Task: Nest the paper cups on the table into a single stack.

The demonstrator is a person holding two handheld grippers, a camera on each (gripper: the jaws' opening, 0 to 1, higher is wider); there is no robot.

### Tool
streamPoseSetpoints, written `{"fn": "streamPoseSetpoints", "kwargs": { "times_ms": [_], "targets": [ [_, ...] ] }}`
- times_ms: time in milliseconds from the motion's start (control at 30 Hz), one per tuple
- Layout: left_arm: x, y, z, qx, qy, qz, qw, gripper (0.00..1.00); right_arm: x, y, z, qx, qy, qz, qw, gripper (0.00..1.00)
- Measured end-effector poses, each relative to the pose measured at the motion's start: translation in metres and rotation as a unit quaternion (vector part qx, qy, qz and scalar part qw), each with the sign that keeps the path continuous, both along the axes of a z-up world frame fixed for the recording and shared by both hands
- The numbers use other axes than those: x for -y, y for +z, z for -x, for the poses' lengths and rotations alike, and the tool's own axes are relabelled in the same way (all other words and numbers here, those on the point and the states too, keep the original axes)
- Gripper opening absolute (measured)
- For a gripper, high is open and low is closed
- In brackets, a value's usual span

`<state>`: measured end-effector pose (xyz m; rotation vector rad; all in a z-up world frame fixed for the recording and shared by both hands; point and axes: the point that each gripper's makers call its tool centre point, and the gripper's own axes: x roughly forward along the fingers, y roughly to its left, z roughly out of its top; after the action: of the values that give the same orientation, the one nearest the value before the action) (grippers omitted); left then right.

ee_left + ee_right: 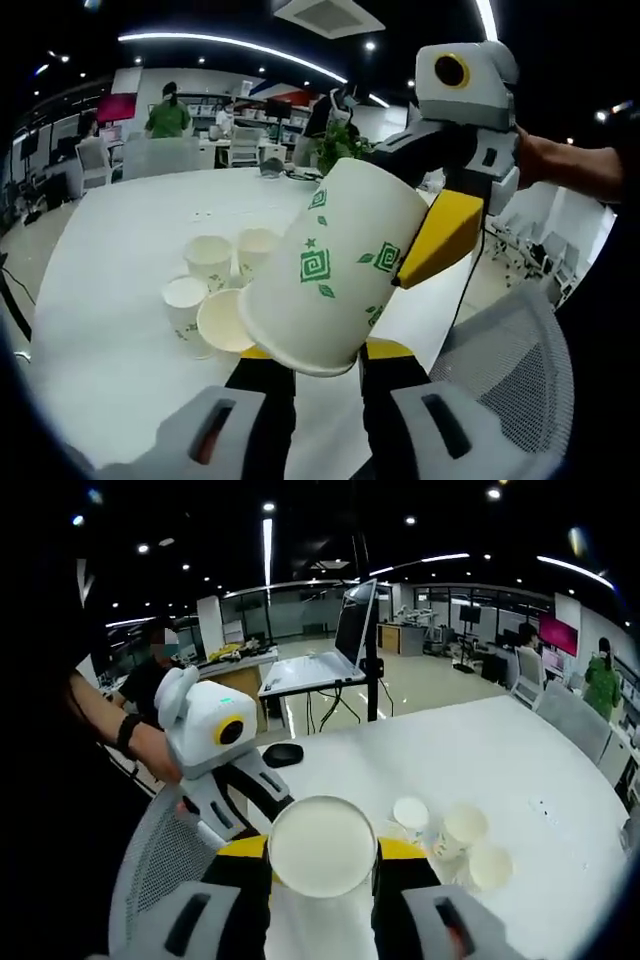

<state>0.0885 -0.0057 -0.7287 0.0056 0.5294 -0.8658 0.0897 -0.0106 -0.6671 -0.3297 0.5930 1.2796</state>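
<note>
A white paper cup with green prints (335, 265) hangs in the air, tilted, its wide mouth toward my left gripper (322, 352). That rim covers the left gripper's yellow fingertips, so their grip is hidden. My right gripper (425, 240) comes in from the upper right with one yellow pad against the cup's side. In the right gripper view the cup's round base (322, 845) fits tightly inside my right gripper (324, 848), which is shut on it. Several more paper cups (210, 262) stand clustered on the white table (110, 250), also seen as a group of cups (460, 830).
A grey mesh chair (510, 360) stands right at the table's edge below the grippers, and the chair (150, 870) sits under the left gripper (215, 730). A laptop on a stand (335, 645) and a black mouse (283, 753) lie at the table's end. People sit at far desks.
</note>
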Motion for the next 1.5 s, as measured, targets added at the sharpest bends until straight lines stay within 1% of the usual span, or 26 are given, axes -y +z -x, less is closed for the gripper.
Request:
{"fn": "streamPoseSetpoints", "kwargs": {
  "times_ms": [167,300,433,567,633,733,867,900,1067,1133,1233,1400,1500],
  "targets": [
    [-0.002,-0.001,0.003,0.012,-0.013,-0.016,0.9997,0.19,0.003,-0.008,0.003,-0.005,0.009,0.010,0.9999,0.38],
    [-0.005,-0.001,0.003,0.014,-0.015,-0.018,0.9996,0.14,0.008,-0.018,0.002,-0.008,0.015,0.023,0.9996,0.38],
    [-0.005,0.000,0.005,0.018,-0.020,-0.020,0.9994,0.10,0.011,-0.023,0.003,-0.012,0.021,0.032,0.9992,0.38],
    [-0.004,-0.001,0.008,0.024,-0.036,-0.032,0.9985,0.07,0.015,-0.031,0.004,-0.014,0.031,0.043,0.9985,0.38],
    [-0.002,-0.001,0.010,0.023,-0.041,-0.031,0.9984,0.06,0.016,-0.035,0.005,-0.017,0.035,0.049,0.9980,0.38],
    [-0.002,0.000,0.010,0.024,-0.043,-0.030,0.9984,0.05,0.018,-0.039,0.004,-0.019,0.035,0.050,0.9980,0.38],
    [-0.003,-0.001,0.009,0.025,-0.047,-0.030,0.9981,0.04,0.020,-0.045,0.000,-0.014,0.031,0.059,0.9977,0.38],
    [-0.002,0.001,0.011,0.026,-0.048,-0.031,0.9980,0.04,0.020,-0.046,0.000,-0.012,0.031,0.060,0.9977,0.38],
    [-0.001,0.002,0.011,0.025,-0.050,-0.029,0.9980,0.03,0.019,-0.046,0.001,-0.012,0.028,0.061,0.9976,0.38],
    [-0.001,0.003,0.013,0.024,-0.053,-0.028,0.9979,0.03,0.019,-0.047,0.002,-0.012,0.030,0.062,0.9975,0.38],
    [0.000,-0.001,0.013,0.023,-0.062,-0.028,0.9974,0.02,0.021,-0.053,0.002,-0.011,0.035,0.070,0.9969,0.38],
    [0.003,0.001,0.019,0.020,-0.073,-0.023,0.9969,0.01,0.024,-0.060,0.001,-0.010,0.042,0.079,0.9959,0.37],
    [0.006,0.006,0.022,0.017,-0.074,-0.015,0.9970,0.01,0.024,-0.064,0.001,-0.009,0.046,0.086,0.9952,0.36]
  ]
}}
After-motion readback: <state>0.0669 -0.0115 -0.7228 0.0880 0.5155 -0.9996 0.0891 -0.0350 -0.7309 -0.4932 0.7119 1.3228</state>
